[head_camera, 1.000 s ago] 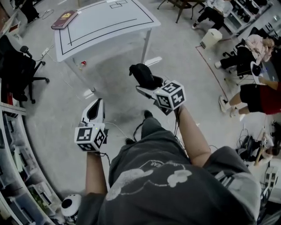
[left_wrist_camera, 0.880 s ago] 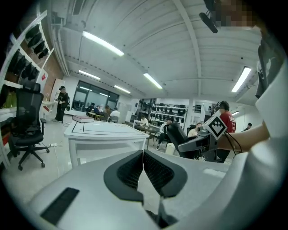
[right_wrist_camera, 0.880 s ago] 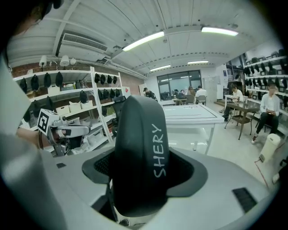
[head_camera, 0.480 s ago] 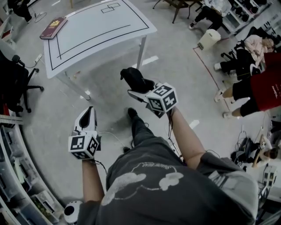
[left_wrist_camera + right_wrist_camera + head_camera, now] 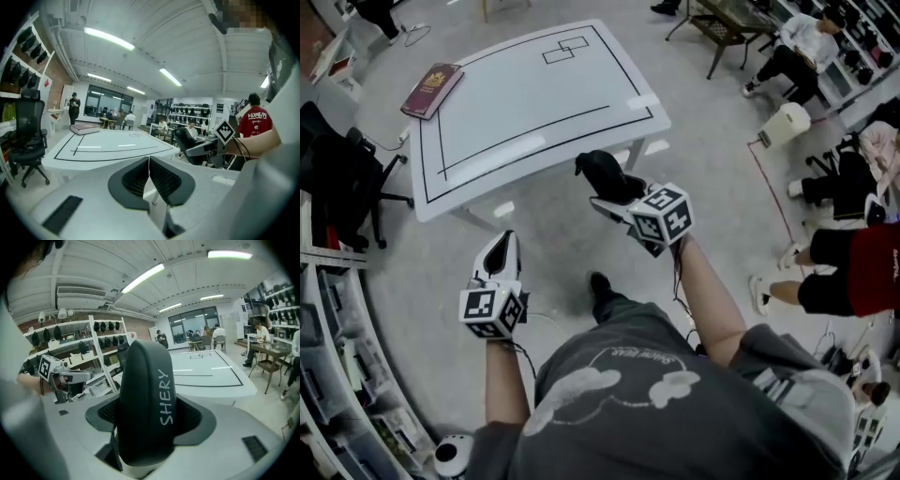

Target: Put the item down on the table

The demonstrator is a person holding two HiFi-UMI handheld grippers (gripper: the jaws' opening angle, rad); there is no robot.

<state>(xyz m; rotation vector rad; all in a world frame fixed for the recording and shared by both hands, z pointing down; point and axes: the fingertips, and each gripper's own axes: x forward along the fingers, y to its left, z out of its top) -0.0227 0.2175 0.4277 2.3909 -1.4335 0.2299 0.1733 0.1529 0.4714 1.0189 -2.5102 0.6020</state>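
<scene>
My right gripper [image 5: 614,194] is shut on a black oblong case [image 5: 603,172] with "SHERY" printed on it [image 5: 147,404]; the case stands upright between the jaws and fills the right gripper view. It hangs over the floor, just short of the near edge of the white table [image 5: 525,103] with black lines. My left gripper [image 5: 501,247] is lower left, over the floor, shut with nothing in it [image 5: 149,174]. In the left gripper view the table [image 5: 108,147] lies ahead and the case [image 5: 185,140] shows at the right.
A maroon book [image 5: 432,90] lies on the table's far left corner. A black office chair [image 5: 337,178] and shelves stand at the left. A white bin [image 5: 785,122], chairs and several people [image 5: 853,272] are at the right.
The person has walked toward the table, which now lies closer to both grippers. The right gripper still holds the case; the left stays shut.
</scene>
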